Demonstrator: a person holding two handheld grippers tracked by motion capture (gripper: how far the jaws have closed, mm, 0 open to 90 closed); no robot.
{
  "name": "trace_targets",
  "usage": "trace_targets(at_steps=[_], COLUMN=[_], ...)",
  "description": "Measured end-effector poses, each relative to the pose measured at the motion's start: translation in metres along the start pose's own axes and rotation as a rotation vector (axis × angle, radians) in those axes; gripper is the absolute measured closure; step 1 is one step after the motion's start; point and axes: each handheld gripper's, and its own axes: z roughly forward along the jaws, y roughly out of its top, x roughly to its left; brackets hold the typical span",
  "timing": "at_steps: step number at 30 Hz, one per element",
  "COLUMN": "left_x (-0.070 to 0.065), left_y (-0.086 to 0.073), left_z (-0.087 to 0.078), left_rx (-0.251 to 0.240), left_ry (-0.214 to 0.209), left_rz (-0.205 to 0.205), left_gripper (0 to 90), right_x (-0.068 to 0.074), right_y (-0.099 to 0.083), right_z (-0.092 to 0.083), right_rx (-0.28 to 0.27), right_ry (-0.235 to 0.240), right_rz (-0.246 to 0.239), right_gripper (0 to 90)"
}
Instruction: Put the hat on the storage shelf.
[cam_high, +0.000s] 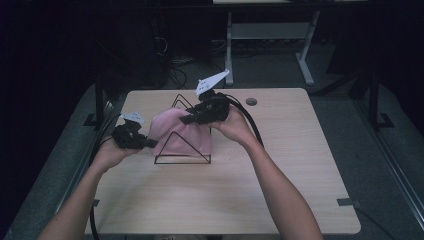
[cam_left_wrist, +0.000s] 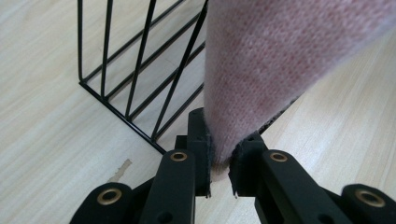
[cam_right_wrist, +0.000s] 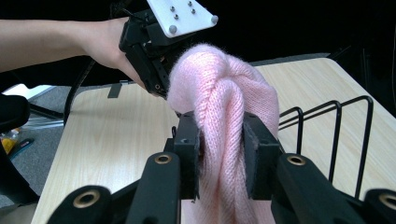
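A pink knitted cloth (cam_high: 180, 132) hangs draped over a black wire rack (cam_high: 182, 157) on the wooden table. My left gripper (cam_high: 150, 143) is at the cloth's left lower edge, and its jaws are shut on a corner of the pink cloth (cam_left_wrist: 261, 70), as the left gripper view shows (cam_left_wrist: 219, 163). My right gripper (cam_high: 186, 120) sits at the top right of the cloth. Its jaws pinch a bunched fold of the pink cloth (cam_right_wrist: 224, 107) between the pads (cam_right_wrist: 219, 154). The left gripper (cam_right_wrist: 149, 51) appears beyond the cloth in the right gripper view.
The black wire rack (cam_left_wrist: 135, 79) stands on the light wooden table (cam_high: 280, 165), with upright bars (cam_right_wrist: 345, 126) beside the cloth. A round hole (cam_high: 251, 101) lies near the table's far edge. Another table's legs (cam_high: 305, 65) stand on the floor behind.
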Motion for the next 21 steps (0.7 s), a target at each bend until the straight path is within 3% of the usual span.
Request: trace_targets(at_steps=[9, 21], left_x=[0.003, 0.005], left_y=[-0.005, -0.01], left_z=[0.007, 0.015], left_rx=[0.008, 0.074], left_ry=[-0.011, -0.004], left_rz=[-0.018, -0.013], left_gripper=[79.9, 79.5], right_x=[0.0, 0.001], right_y=[-0.005, -0.012], right_z=[0.006, 0.016], right_rx=[0.015, 0.058], right_ry=[0.013, 0.023], right_rz=[0.01, 0.007], right_gripper=[70.4, 68.4])
